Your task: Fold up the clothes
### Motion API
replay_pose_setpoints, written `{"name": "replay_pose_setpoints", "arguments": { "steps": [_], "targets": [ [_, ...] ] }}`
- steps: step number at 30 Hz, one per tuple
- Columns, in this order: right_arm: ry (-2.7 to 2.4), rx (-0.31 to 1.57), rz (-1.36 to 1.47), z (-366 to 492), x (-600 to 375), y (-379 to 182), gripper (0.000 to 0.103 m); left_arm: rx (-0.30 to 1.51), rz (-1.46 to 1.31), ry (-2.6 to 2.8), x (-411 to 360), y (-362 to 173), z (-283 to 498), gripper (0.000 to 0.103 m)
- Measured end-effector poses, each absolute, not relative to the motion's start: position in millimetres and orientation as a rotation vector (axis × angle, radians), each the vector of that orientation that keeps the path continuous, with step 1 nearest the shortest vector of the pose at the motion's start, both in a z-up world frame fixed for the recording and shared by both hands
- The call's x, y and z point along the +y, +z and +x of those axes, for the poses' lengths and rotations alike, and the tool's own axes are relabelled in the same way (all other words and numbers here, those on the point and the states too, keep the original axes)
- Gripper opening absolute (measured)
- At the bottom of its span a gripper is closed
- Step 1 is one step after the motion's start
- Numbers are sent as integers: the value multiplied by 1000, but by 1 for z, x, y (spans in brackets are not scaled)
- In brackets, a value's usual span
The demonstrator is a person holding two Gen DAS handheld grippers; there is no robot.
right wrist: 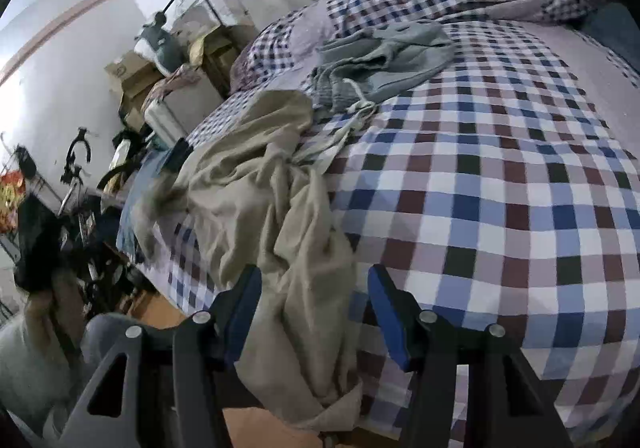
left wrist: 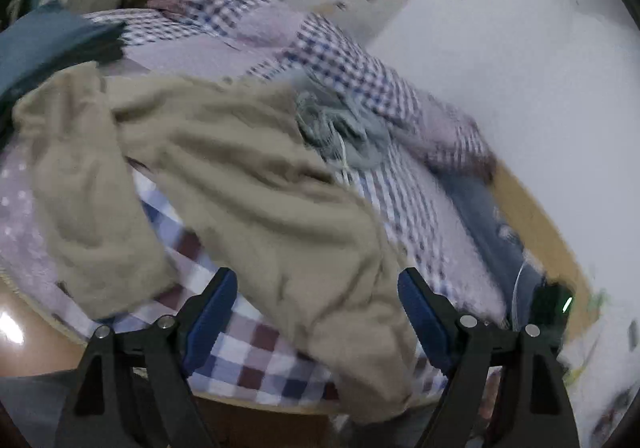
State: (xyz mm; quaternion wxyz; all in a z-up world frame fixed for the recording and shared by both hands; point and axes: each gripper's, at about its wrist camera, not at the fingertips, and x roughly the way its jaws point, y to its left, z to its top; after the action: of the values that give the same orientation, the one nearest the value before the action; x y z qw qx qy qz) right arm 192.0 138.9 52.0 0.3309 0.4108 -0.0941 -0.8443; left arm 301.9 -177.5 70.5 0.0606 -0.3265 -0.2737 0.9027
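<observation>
Running lengthwise off the bed's edge, beige trousers (right wrist: 256, 200) pass between both unclenched tongs.

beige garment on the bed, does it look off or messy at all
Yes. The beige garment lies crumpled, one end hanging over the edge of the checked bed. A rumpled grey garment lies beyond it.
</observation>
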Motion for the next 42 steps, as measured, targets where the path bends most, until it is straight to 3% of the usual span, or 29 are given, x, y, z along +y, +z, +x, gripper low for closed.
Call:
{"name": "replay_pose_setpoints", "arguments": {
  "steps": [3, 9, 21, 23, 24, 25, 27, 32, 37, 42],
  "targets": [
    [-2226, -250, 1078, 192, 141, 49, 59, -774, -1027, 2767, -173, 63, 302, 86],
    [-2235, -191, 1081, 195, 140, 46, 59, -1062, -1161, 2573, -193, 25, 309, 86],
    [-2312, -290, 1069, 183, 158, 45, 59, -942, -1341, 2385, -102, -9, 286, 85],
    [-2318, -303, 1078, 182, 160, 43, 59, -919, -1352, 2395, -98, -10, 283, 55],
    [-2323, -308, 1082, 182, 162, 42, 59, -908, -1358, 2400, -96, -11, 281, 19],
    [-2325, -314, 1083, 182, 163, 42, 59, -909, -1352, 2409, -97, -10, 281, 11],
    [-2329, -317, 1078, 183, 165, 42, 59, -949, -1310, 2438, -110, -5, 284, 5],
    [-2342, -339, 1090, 180, 174, 40, 59, -1155, -1098, 2577, -170, 23, 305, 4],
    [-2338, -400, 1098, 177, 179, 39, 59, -1198, -924, 2840, -245, 49, 329, 4],
    [-2310, -321, 1108, 178, 163, 37, 59, -1297, -774, 3050, -313, 61, 353, 4]
  ]
}}
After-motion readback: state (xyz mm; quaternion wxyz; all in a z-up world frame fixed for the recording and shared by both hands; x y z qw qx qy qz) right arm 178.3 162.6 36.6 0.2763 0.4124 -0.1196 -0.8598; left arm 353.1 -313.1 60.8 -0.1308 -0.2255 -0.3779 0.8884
